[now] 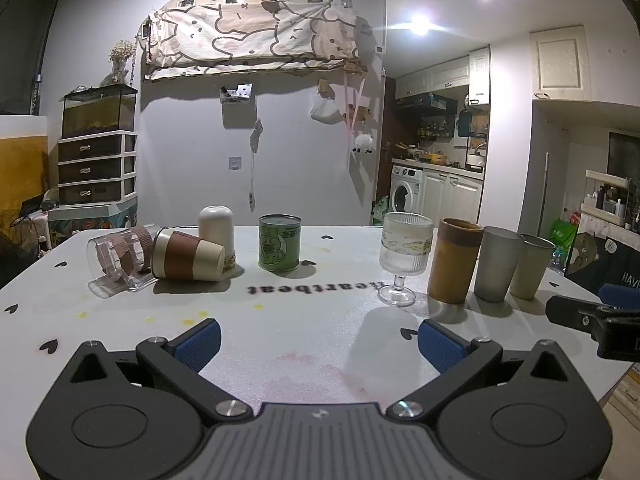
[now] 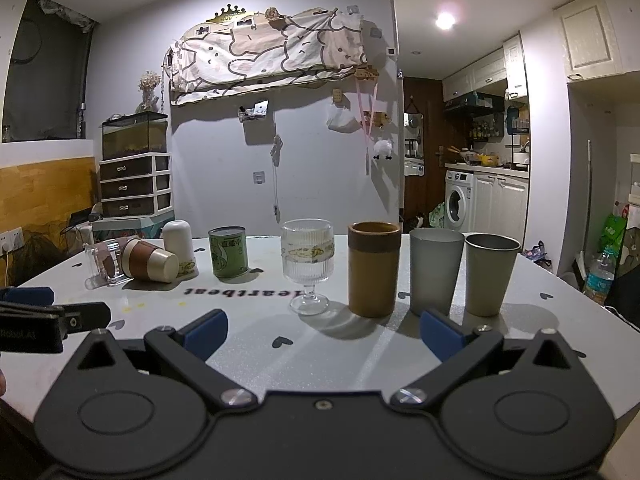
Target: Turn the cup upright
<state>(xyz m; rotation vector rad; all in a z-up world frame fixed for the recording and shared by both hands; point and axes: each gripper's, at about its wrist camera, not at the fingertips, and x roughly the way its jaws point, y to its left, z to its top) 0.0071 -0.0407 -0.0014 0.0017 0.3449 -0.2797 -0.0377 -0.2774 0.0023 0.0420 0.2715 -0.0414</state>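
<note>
Both your left gripper (image 1: 318, 340) and right gripper (image 2: 324, 336) hover spread and empty. The brown cup (image 1: 188, 256) lies sideways left of the green can (image 1: 279, 248); approach level, pinch mid-body, then rotate upward.

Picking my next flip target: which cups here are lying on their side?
Two at the left end: the brown-and-cream cup, base toward the camera, and the clear glass mug behind it. The white cup beside them stands inverted; the rest stand upright.
</note>
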